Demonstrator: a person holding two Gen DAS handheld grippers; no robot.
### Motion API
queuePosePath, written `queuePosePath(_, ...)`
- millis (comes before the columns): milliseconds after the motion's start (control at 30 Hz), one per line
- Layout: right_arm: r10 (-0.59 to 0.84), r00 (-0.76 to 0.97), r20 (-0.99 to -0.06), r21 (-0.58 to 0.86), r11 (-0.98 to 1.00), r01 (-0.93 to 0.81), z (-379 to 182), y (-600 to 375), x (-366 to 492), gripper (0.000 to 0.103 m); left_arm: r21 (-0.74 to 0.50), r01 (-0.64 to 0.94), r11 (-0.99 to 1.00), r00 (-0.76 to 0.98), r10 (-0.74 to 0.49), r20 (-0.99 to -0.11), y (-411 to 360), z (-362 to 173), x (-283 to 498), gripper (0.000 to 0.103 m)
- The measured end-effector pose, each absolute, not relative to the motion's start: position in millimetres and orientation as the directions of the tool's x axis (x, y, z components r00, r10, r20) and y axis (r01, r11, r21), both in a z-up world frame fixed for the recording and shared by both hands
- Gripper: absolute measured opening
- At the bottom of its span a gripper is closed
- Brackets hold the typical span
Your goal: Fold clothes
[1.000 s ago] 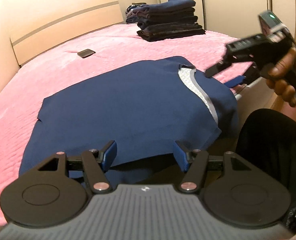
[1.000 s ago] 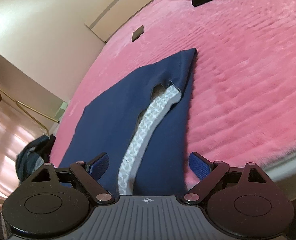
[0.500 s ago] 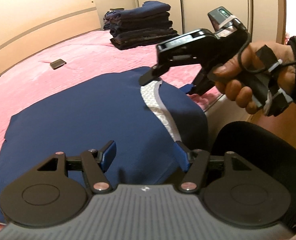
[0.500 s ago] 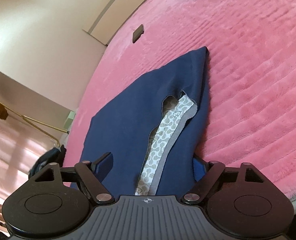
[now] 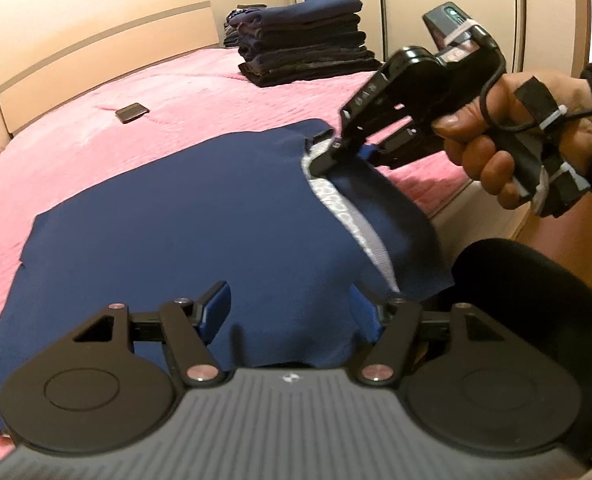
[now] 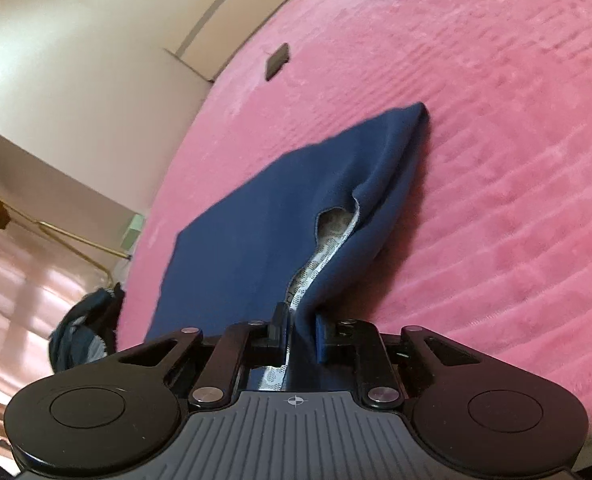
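One wide pink bed (image 5: 184, 120) fills both views, and a navy garment (image 5: 176, 240) lies spread flat on it near the front edge, its patterned grey lining showing at the neckline. Behind it, a stack of folded clothes (image 5: 308, 44) sits by the wardrobe, well apart. The right gripper (image 6: 299, 338), held in a hand (image 5: 508, 140), pinches the garment's collar edge. The left gripper (image 5: 290, 312) hovers over the near hem, fingers spread. A small dark phone (image 5: 132, 112) lies near the headboard.
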State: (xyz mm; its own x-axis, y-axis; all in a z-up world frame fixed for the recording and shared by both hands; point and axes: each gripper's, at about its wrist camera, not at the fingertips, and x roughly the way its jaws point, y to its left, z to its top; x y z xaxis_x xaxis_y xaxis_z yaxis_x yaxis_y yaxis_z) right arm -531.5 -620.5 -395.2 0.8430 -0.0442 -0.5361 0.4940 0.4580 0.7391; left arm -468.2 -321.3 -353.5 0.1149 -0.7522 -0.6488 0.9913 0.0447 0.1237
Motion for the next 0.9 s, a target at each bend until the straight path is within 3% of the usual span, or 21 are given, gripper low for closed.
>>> queuePosePath(267, 0.005, 0.875, -0.485, 0.776, 0.465, 0.427, -369.9, -630.2, -532.6, 0.007, 0.09, 0.993, 0.077, 0.117, -0.756, -0.644, -352.8, -335.6, -509.5, 0.067)
queuePosePath(500, 0.017, 0.859, -0.512, 0.791, 0.398, 0.464, -394.3, -640.8, -552.3, 0.008, 0.317, 0.948, 0.011, 0.222, -0.738, -0.638, -347.1, -359.3, -553.9, 0.068)
queuePosePath(533, 0.027, 0.86, -0.509, 0.794, 0.402, 0.457, -396.8, -639.8, -556.2, 0.022, 0.355, 0.935, 0.004, 0.244, -0.734, -0.634, -344.0, -365.1, -557.1, 0.068)
queuePosePath(567, 0.041, 0.863, -0.504, 0.796, 0.409, 0.446, -398.9, -638.0, -560.5, 0.05, 0.371, 0.928, 0.002, 0.256, -0.728, -0.636, -341.4, -370.0, -557.6, 0.068)
queuePosePath(633, 0.083, 0.869, -0.488, 0.802, 0.436, 0.409, -401.7, -628.7, -565.8, 0.074, 0.387, 0.922, 0.008, 0.275, -0.719, -0.639, -336.1, -378.4, -556.3, 0.068)
queuePosePath(800, 0.156, 0.86, -0.486, 0.799, 0.479, 0.365, -411.7, -599.9, -568.8, 0.073, 0.422, 0.907, -0.001, 0.29, -0.725, -0.625, -323.0, -390.0, -551.9, 0.069)
queuePosePath(833, 0.157, 0.859, -0.487, 0.8, 0.476, 0.366, -411.9, -597.1, -568.8, 0.069, 0.434, 0.901, -0.01, 0.292, -0.727, -0.622, -321.4, -392.1, -551.3, 0.072)
queuePosePath(867, 0.156, 0.86, -0.486, 0.802, 0.471, 0.368, -410.9, -595.2, -568.8, 0.052, 0.446, 0.895, -0.018, 0.294, -0.728, -0.619, -320.0, -394.2, -550.6, 0.074)
queuePosePath(900, 0.16, 0.859, -0.487, 0.802, 0.47, 0.368, -408.6, -593.3, -568.2, 0.044, 0.453, 0.891, -0.02, 0.296, -0.731, -0.614, -318.5, -395.2, -549.5, 0.074)
